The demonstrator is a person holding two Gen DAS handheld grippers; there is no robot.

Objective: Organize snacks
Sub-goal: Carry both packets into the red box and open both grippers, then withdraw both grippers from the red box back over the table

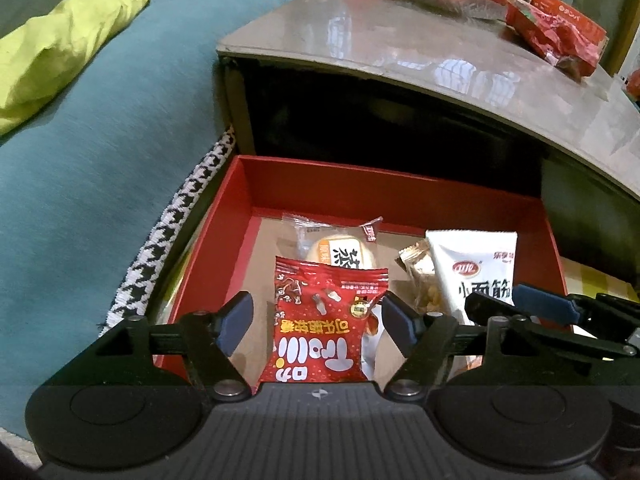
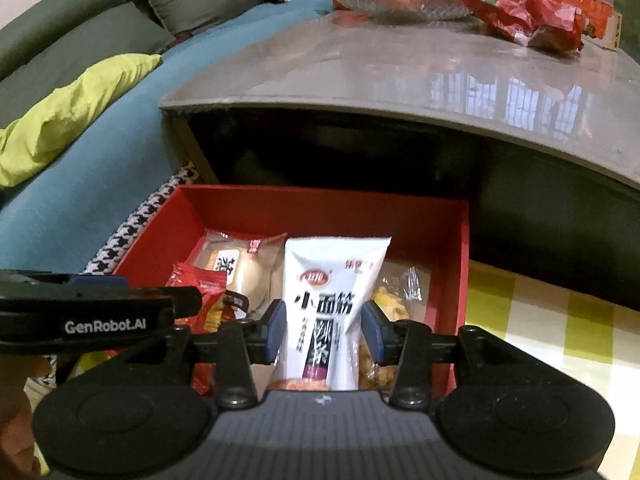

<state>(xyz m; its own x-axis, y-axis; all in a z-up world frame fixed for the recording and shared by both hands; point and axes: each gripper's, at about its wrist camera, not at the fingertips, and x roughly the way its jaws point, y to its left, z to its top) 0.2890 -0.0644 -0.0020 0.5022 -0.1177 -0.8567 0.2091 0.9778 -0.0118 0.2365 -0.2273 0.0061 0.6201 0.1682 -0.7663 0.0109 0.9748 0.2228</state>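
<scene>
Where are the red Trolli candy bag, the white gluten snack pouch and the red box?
red Trolli candy bag [image 1: 320, 328], left wrist view, printed front.
white gluten snack pouch [image 2: 324, 300], right wrist view, printed front.
red box [image 2: 320, 208], right wrist view, far inner wall.

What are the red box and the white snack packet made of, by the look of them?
Red box: probably cardboard with a matte red covering; thin straight walls, brown base inside.
White snack packet: glossy plastic film; it shines, wrinkles, and has a crimped top seal.

The right gripper [image 2: 323, 334] seemingly pinches a white packet [image 2: 328, 300] (upright) over the red box [image 2: 328, 206].
</scene>
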